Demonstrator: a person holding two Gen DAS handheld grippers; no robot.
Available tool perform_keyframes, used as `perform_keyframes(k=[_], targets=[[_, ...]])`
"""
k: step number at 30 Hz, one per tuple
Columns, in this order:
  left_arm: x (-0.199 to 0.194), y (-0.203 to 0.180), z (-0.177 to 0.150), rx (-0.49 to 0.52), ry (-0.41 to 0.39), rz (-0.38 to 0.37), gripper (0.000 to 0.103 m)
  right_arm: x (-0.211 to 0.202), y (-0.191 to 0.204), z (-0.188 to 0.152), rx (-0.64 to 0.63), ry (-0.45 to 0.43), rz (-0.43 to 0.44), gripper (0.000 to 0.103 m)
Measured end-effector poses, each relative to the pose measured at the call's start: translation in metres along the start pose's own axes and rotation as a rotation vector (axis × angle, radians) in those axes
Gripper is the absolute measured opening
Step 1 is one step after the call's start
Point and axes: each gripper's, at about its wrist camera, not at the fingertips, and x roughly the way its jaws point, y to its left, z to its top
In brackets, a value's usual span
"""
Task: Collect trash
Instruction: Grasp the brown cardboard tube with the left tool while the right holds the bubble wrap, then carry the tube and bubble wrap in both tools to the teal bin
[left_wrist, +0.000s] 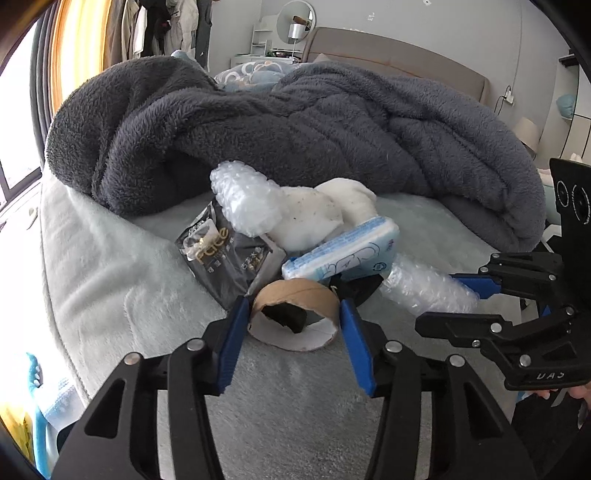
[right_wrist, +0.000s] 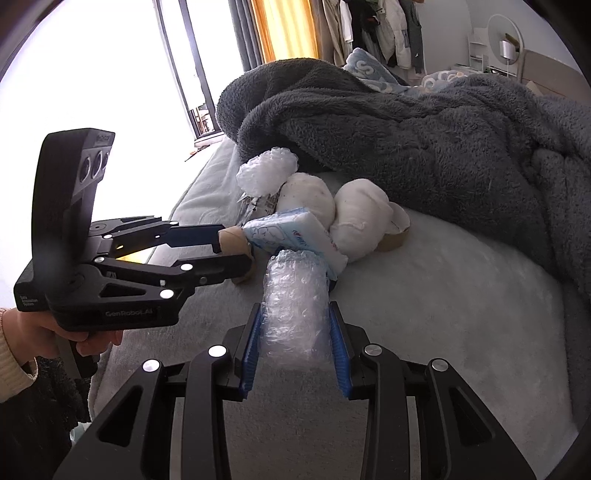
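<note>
In the left wrist view, a black snack wrapper (left_wrist: 218, 254) lies left of centre on the pale bed cover (left_wrist: 122, 280), its gold lettering facing up. Just right of it, at lower centre, the left gripper (left_wrist: 293, 314) has its blue fingers (left_wrist: 232, 343) pressed against both sides of a cardboard tube (left_wrist: 295, 291), so the jaws are clenched on the tube, whose open end faces the camera. Above the tube a roll of bubble wrap (left_wrist: 247, 199) leans on a lumpy white bundle (left_wrist: 317, 218) (speckled with dark spots), and a blue-and-white tissue pack (left_wrist: 343, 251) rests tilted across the pile. Behind everything, across the upper half of the frame, sprawls a dark grey fleece blanket (left_wrist: 295, 125). At the right edge the right gripper (left_wrist: 465, 299) reaches in, touching a second bubble-wrap roll (left_wrist: 424, 288).

In the right wrist view, the left gripper (right_wrist: 232, 251) enters from the left edge, held by a hand (right_wrist: 55, 332), its tips on the cardboard tube (right_wrist: 234, 240). At lower centre the right gripper (right_wrist: 295, 343) has its blue pads (right_wrist: 251, 350) against both sides of the second bubble-wrap roll (right_wrist: 295, 306), grasping it. Beyond lie the tissue pack (right_wrist: 291, 232), the white bundle (right_wrist: 358, 221) and, at its right side, a roll of brown tape (right_wrist: 393, 240). The blanket (right_wrist: 424, 129) fills the upper right.
</note>
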Motion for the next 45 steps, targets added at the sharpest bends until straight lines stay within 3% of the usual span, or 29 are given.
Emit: perform_keyframes(k=[8, 20, 26, 36, 45], targets=[[-0.016, 0.003, -0.003, 0.010, 0.014, -0.027, 0.052, -0.016, 0.014, 0.014, -0.019, -0.067, 0.039, 0.035], [-0.040, 0.035, -0.017, -0.043, 0.030, -0.053, 0.051, 0.007, 0.050, 0.041, -0.048, -0.074, 0.081, 0.035], [-0.053, 0.055, -0.026, -0.077, 0.022, -0.011, 0.051, 0.025, 0.066, 0.049, -0.058, -0.053, 0.094, 0.035], [-0.078, 0.118, -0.052, -0.230, -0.011, 0.108, 0.051, 0.050, 0.122, 0.081, -0.055, -0.020, 0.161, 0.035], [-0.080, 0.177, -0.095, -0.370, 0.079, 0.191, 0.052, 0.073, 0.181, 0.098, -0.090, 0.027, 0.197, 0.035]])
